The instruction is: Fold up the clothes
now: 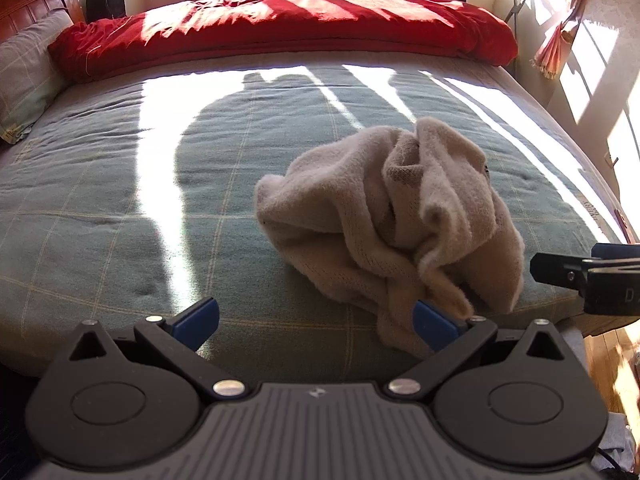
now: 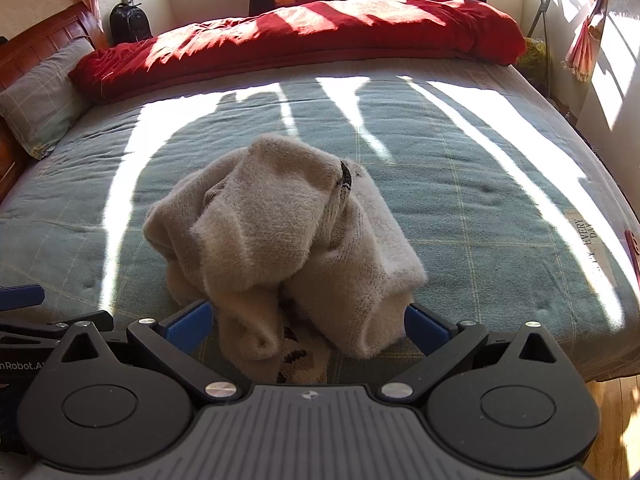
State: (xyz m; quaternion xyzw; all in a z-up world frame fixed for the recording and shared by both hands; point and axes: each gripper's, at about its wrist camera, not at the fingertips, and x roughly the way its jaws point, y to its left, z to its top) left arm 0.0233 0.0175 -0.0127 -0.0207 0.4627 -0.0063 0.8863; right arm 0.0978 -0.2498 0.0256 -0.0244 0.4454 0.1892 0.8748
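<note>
Blue pads tip both claws, and both stand spread wide with nothing between them. The right claw (image 2: 308, 322) sits low at the near edge of the bed, and the crumpled beige fleecy knit garment (image 2: 280, 252) lies directly ahead of it, its two thick rolled lobes reaching down into the gap between the pads without being pinched. The left claw (image 1: 316, 322) is released too; from there the same garment (image 1: 392, 216) lies ahead and to its right, a hanging fold brushing or just overlapping the right-hand blue pad.

The cloth looks soft, thick and light, with a fuzzy nap that should grip well and not slip. It will sag and unroll when lifted, holding no shape of its own. A dark trimmed edge near the top of the heap, seen from the right claw, looks like a collar or hem; I judge that, or the ends of the near lobes, the best places to pinch, one per claw, to shake the garment out flat.

Beyond the heap spreads the grey-green checked bedspread (image 2: 480, 200), sunlit in stripes, then a red rumpled quilt (image 2: 320, 28) along the far side.
</note>
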